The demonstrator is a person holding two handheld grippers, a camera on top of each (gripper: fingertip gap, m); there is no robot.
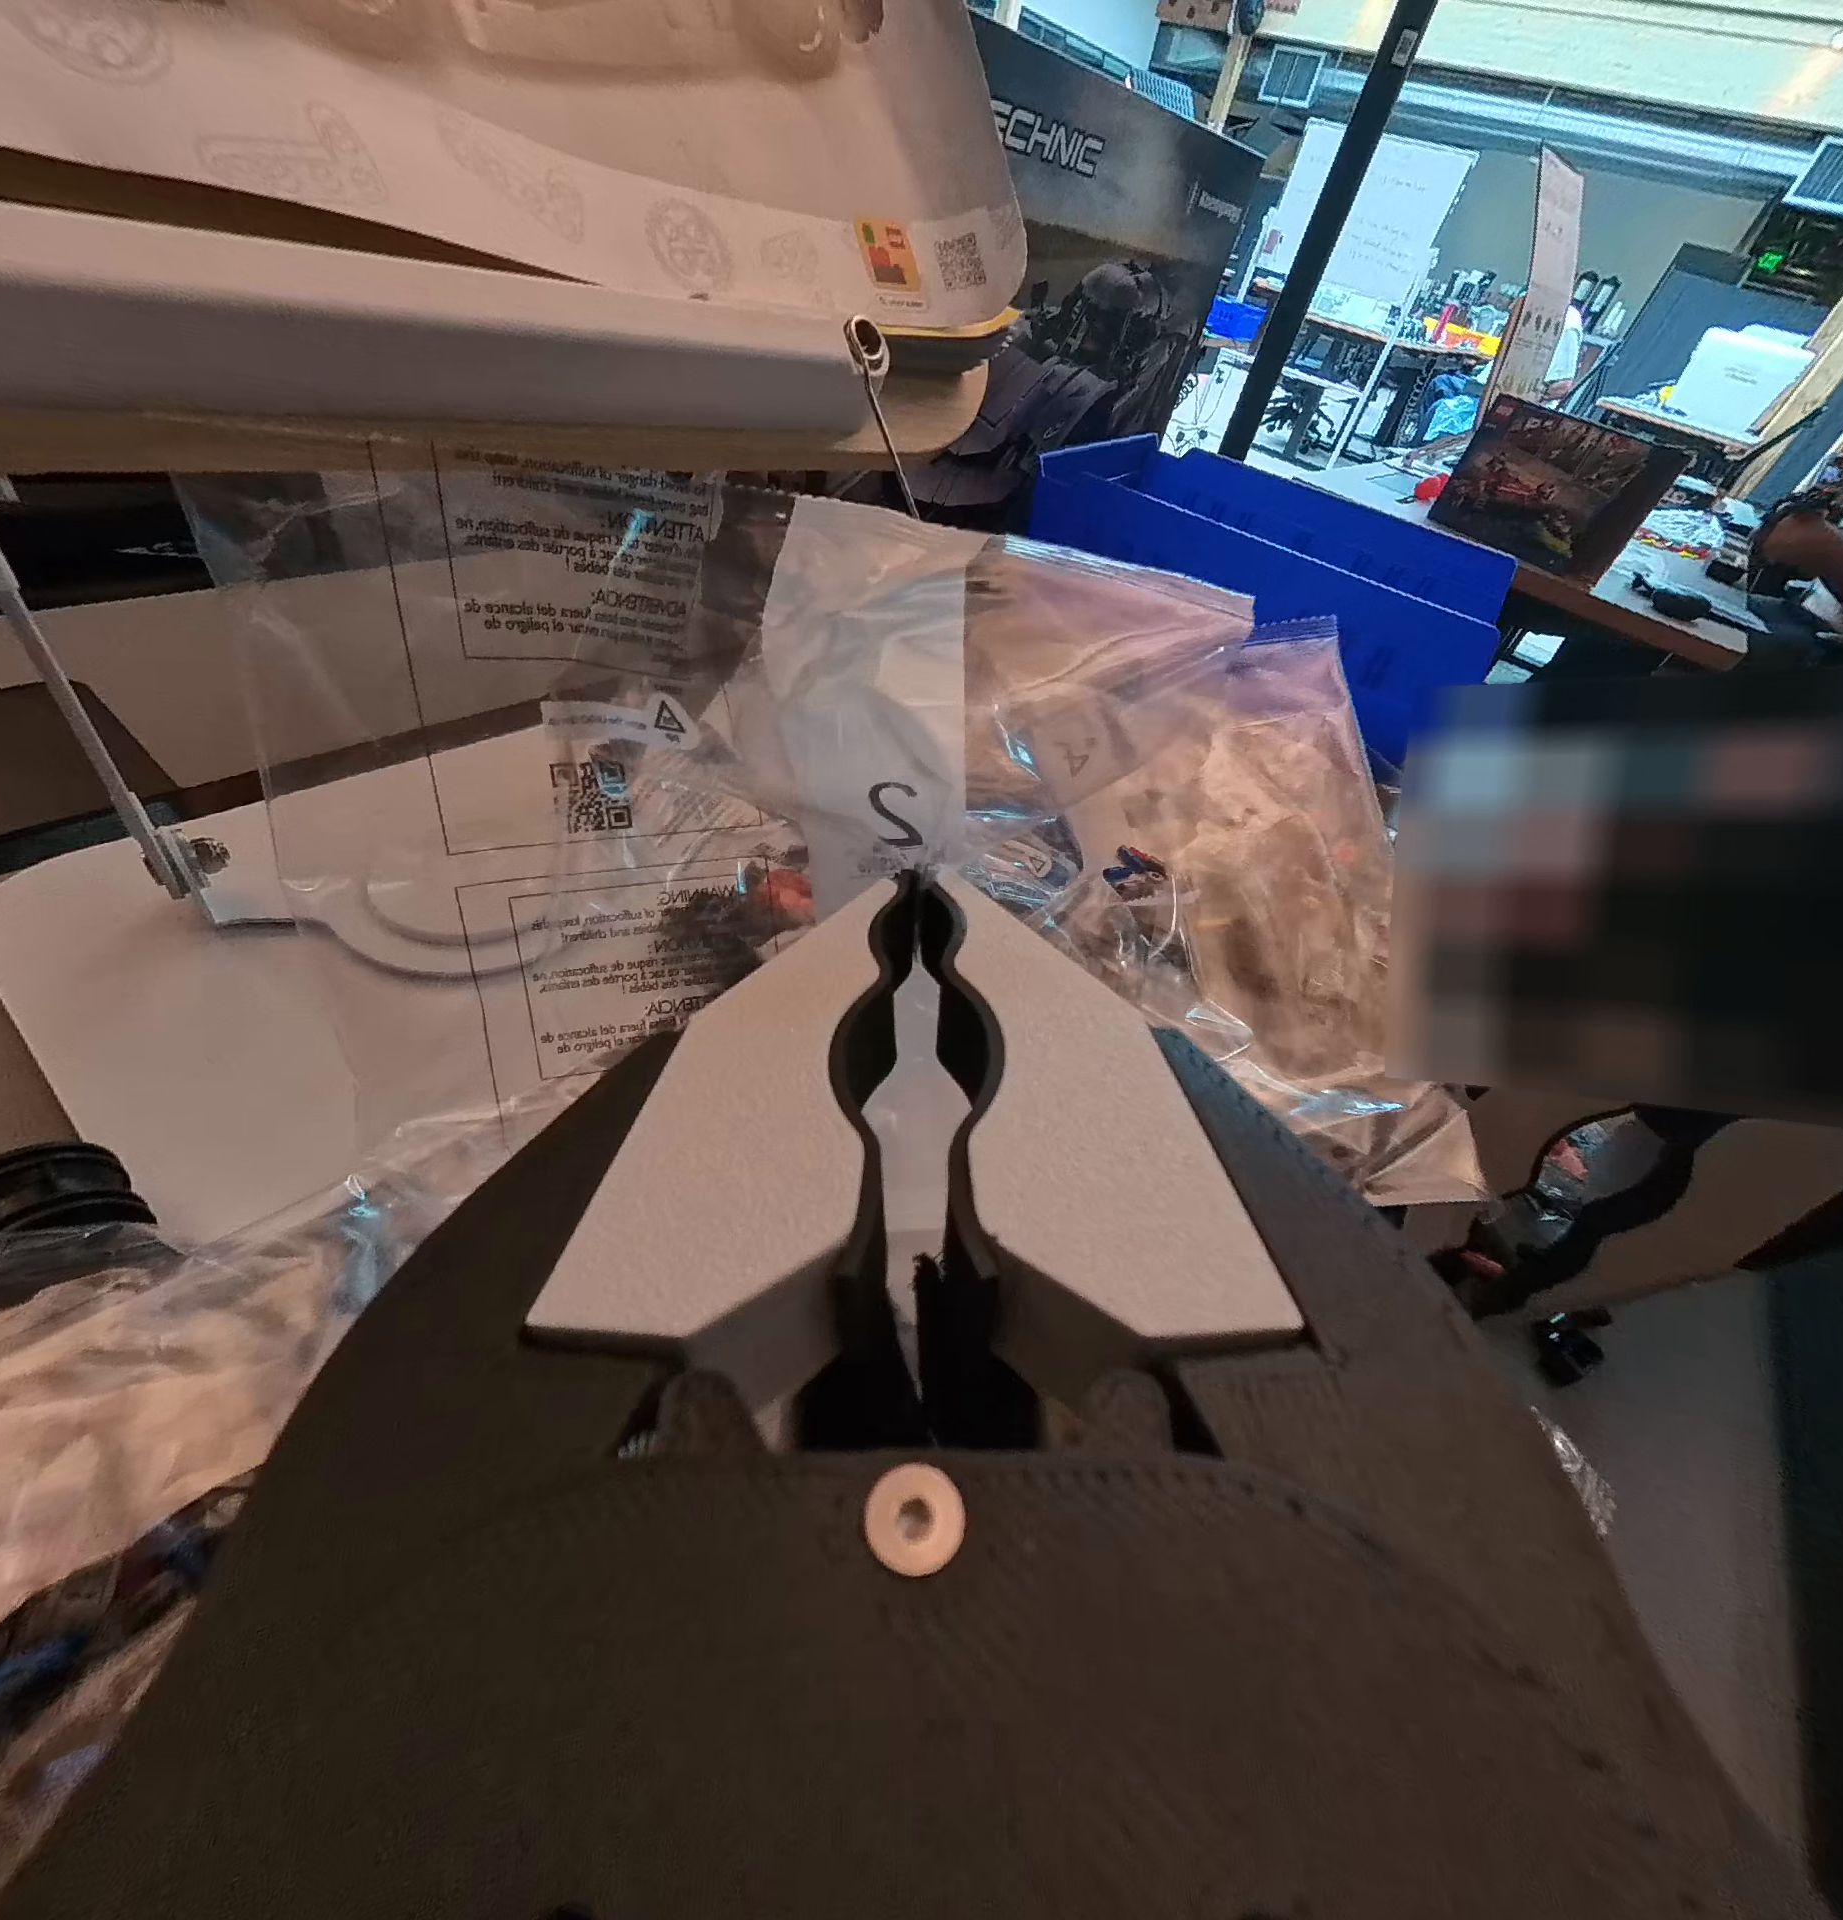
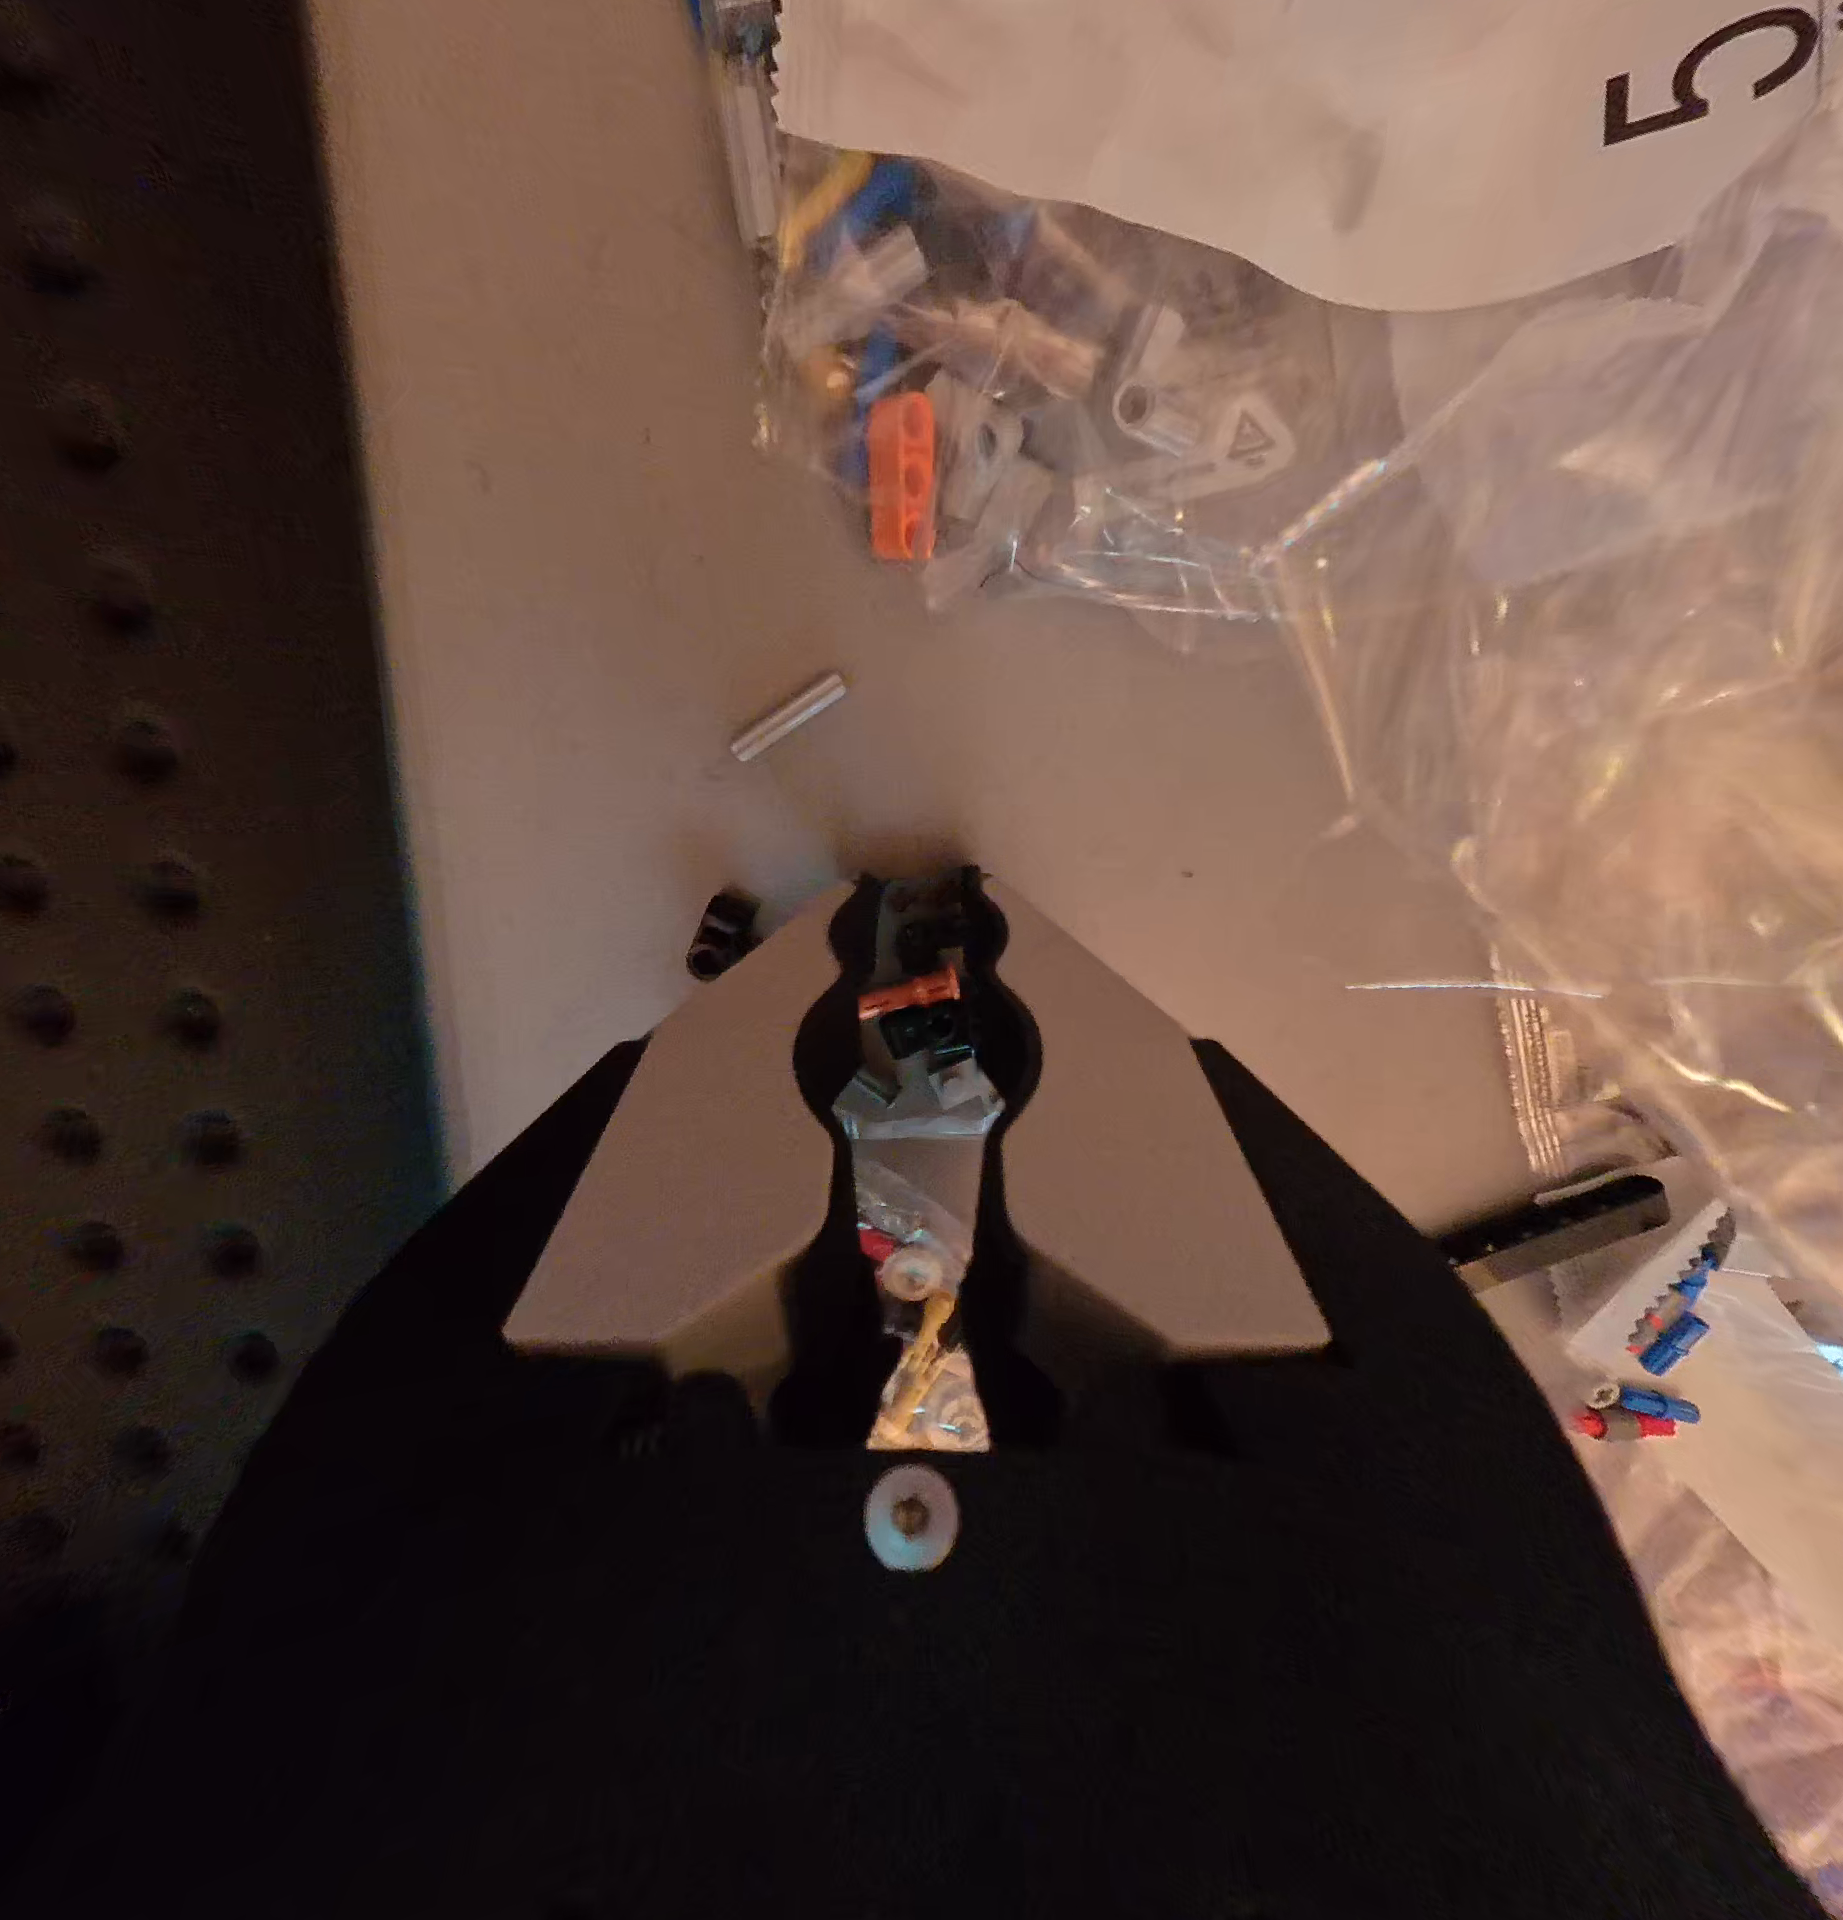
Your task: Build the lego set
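Observation:
My left gripper [image 1: 912, 883] is shut on a clear lego bag with a white numbered panel [image 1: 886, 717] and holds it up by a pinch of plastic. My right gripper [image 2: 922, 888] points down at the table with its jaws nearly closed. They pinch what looks like a small clear bag of pieces [image 2: 912, 1023] holding orange, black and grey parts; I cannot see how it is held at the tips. The right gripper also shows low at the right of the left wrist view [image 1: 1623, 1216].
Several parts bags lie around, one with an orange beam [image 2: 901, 478]. A loose grey tube [image 2: 787, 717], a black pin [image 2: 725, 920], a black beam [image 2: 1561, 1226] and blue pins [image 2: 1665, 1320] lie on the table. A booklet stand [image 1: 169, 1039], a blue bin [image 1: 1260, 540] and a studded mat [image 2: 117, 727] stand nearby.

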